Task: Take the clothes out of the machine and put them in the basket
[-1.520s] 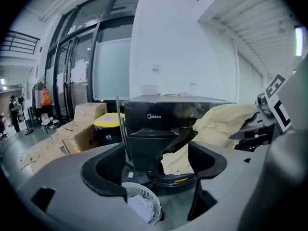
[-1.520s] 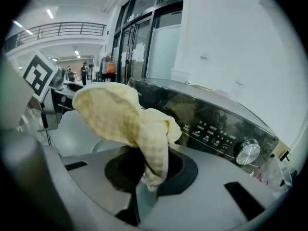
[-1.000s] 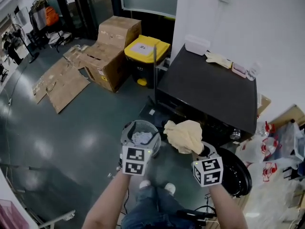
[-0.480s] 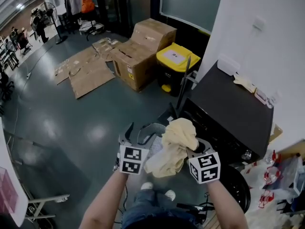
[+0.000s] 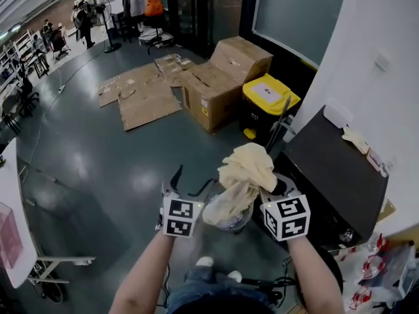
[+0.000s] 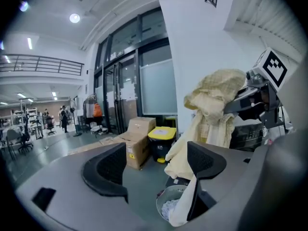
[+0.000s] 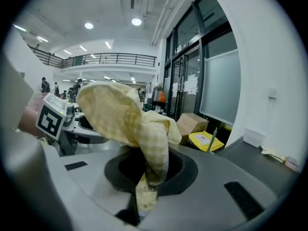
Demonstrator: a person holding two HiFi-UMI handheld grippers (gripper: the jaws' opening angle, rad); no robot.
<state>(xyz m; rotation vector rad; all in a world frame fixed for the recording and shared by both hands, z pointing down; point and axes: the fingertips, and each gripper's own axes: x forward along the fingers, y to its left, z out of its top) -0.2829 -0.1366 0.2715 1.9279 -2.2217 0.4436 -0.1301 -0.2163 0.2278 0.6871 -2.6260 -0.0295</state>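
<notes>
One garment is in my grip: my right gripper [image 7: 143, 179] has its jaws clenched on a pale yellow checked cloth [image 7: 126, 117], which bunches above them and trails a tail below. My left gripper [image 6: 156, 166] is released, jaws wide with nothing pinched. The cloth hangs just beyond its right jaw, not between the pads.

Below and just ahead of both sets of jaws, the small metal basket [image 6: 160, 201] stands on the floor, with a whitish garment [image 6: 167, 210] already in it. So I judge the job part done. One piece is in, and this yellow one is out of the machine [image 5: 337, 175], which sits beyond my right jaws. It only needs lowering and letting go. Whether more clothes remain inside I cannot tell, since no view looks into the machine.

Only the left gripper view shows the basket's contents. In the head view the cloth covers most of the basket. The right gripper view shows the pinch itself, but not the basket plainly.
</notes>
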